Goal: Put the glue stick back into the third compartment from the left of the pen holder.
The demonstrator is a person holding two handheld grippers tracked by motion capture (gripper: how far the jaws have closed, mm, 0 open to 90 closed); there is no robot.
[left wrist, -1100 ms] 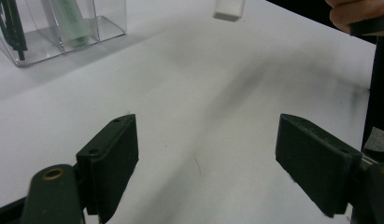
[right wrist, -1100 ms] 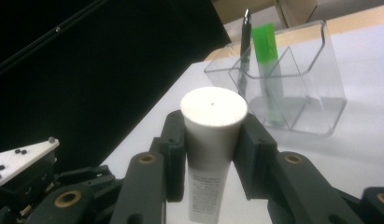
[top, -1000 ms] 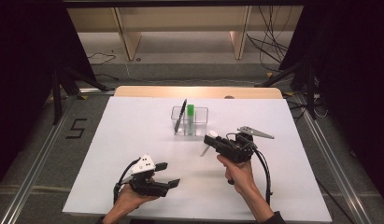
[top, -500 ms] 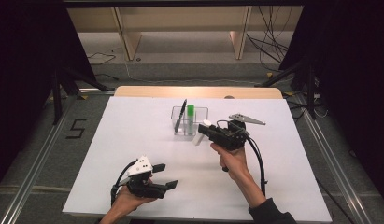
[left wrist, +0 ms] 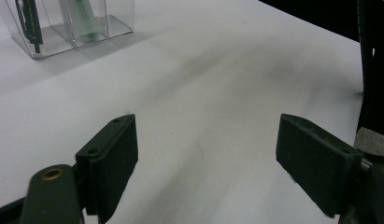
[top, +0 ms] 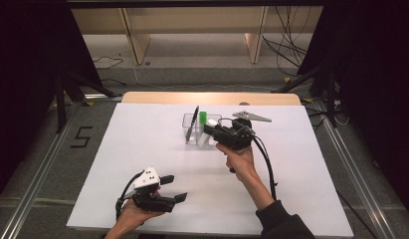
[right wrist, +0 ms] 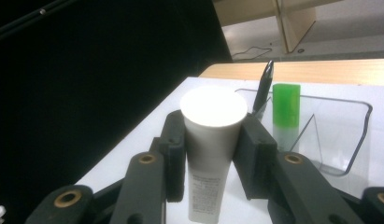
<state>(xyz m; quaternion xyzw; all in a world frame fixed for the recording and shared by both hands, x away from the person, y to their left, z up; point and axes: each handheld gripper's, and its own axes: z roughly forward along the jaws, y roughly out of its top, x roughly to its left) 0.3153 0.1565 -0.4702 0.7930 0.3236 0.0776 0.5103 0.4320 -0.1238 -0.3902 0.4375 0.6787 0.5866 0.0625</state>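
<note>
With a pen and green-capped tube already in the clear organizer near the counter's far edge, the right gripper, jaws clamped on a white tube, nears it; the left gripper idles open-jawed.

The white tube is hiding part of the clear organizer behind it, and its small print is staying too blurred to read. The left gripper view's top edge is cutting off the pen and the green-capped tube.

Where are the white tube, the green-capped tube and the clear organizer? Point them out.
white tube (right wrist: 209,154), right gripper view, on its body between the fingers
green-capped tube (right wrist: 286,105), right gripper view, on its green cap
clear organizer (right wrist: 355,140), right gripper view, on its right wall
</note>
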